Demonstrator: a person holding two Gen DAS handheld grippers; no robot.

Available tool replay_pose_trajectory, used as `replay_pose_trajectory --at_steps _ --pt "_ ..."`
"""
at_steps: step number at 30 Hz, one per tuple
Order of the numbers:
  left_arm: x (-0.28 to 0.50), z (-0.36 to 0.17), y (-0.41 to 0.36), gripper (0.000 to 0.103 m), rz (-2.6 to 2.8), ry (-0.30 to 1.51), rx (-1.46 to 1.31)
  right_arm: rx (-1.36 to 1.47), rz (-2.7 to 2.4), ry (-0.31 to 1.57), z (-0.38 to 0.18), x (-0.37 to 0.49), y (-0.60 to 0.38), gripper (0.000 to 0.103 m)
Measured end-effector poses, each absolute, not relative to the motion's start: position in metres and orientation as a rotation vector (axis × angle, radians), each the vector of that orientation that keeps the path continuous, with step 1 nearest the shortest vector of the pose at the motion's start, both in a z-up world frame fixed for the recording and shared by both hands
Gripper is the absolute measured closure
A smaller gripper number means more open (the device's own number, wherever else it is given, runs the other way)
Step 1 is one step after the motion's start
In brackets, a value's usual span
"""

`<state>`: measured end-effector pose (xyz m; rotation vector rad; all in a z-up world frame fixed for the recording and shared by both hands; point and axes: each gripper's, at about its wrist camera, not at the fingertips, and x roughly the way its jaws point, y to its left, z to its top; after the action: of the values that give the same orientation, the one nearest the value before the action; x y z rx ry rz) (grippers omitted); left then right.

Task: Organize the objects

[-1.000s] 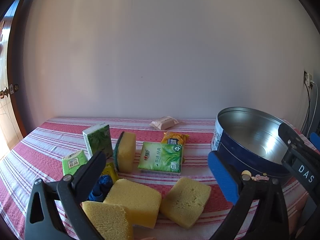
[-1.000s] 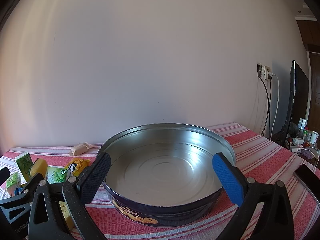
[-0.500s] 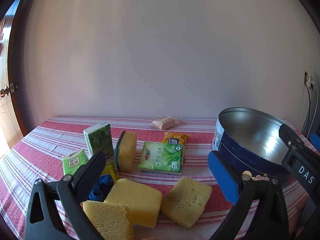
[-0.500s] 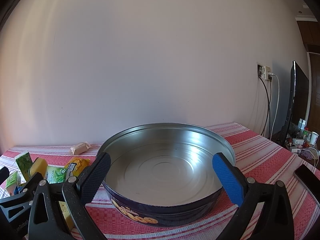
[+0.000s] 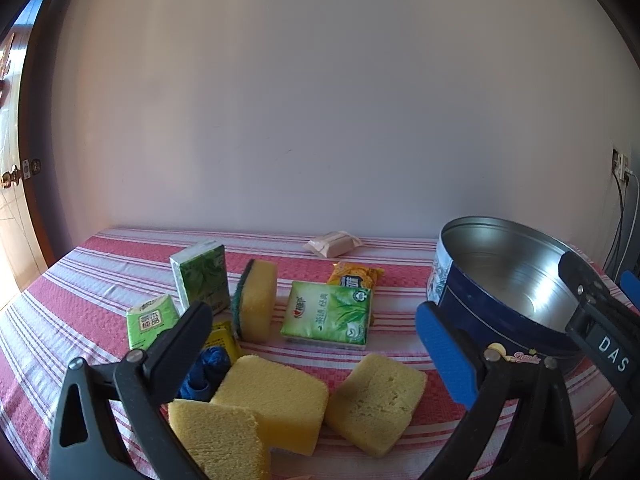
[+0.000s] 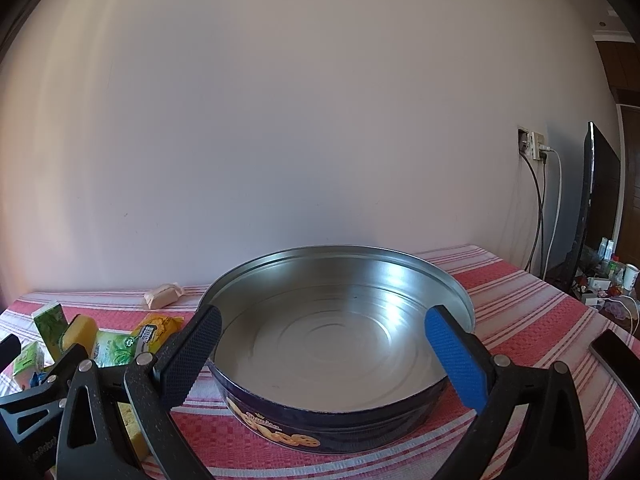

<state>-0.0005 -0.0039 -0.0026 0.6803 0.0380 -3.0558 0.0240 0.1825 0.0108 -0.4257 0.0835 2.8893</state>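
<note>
A round dark-blue cookie tin (image 6: 340, 364), open and empty, stands on the striped cloth; it also shows at the right of the left wrist view (image 5: 504, 292). My right gripper (image 6: 324, 360) is open and empty just in front of the tin. My left gripper (image 5: 316, 356) is open and empty above three yellow sponges (image 5: 276, 404). Beyond them lie a flat green tissue pack (image 5: 328, 320), an upright scouring sponge (image 5: 256, 300), two more green tissue packs (image 5: 200, 276), a yellow snack packet (image 5: 354, 276), a blue bundle (image 5: 204, 372) and a beige packet (image 5: 334, 242).
The table with its red and white striped cloth (image 5: 100, 280) meets a plain wall at the back. A phone (image 6: 616, 356) lies at the table's right edge. Cables hang from a wall socket (image 6: 532, 148) beside a dark screen (image 6: 596, 208).
</note>
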Motion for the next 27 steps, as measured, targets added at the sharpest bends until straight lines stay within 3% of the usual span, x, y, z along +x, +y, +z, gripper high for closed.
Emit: replay_pose_trajectory --at_steps 11,27 --pt "0.029 -0.001 -0.046 0.0 -2.954 0.185 0.765 -0.469 2.989 0.053 0.01 0.02 0.172 0.001" --pt "0.066 -0.012 -0.096 0.0 -2.858 0.133 0.972 -0.644 3.248 -0.22 -0.003 0.026 0.107 0.001"
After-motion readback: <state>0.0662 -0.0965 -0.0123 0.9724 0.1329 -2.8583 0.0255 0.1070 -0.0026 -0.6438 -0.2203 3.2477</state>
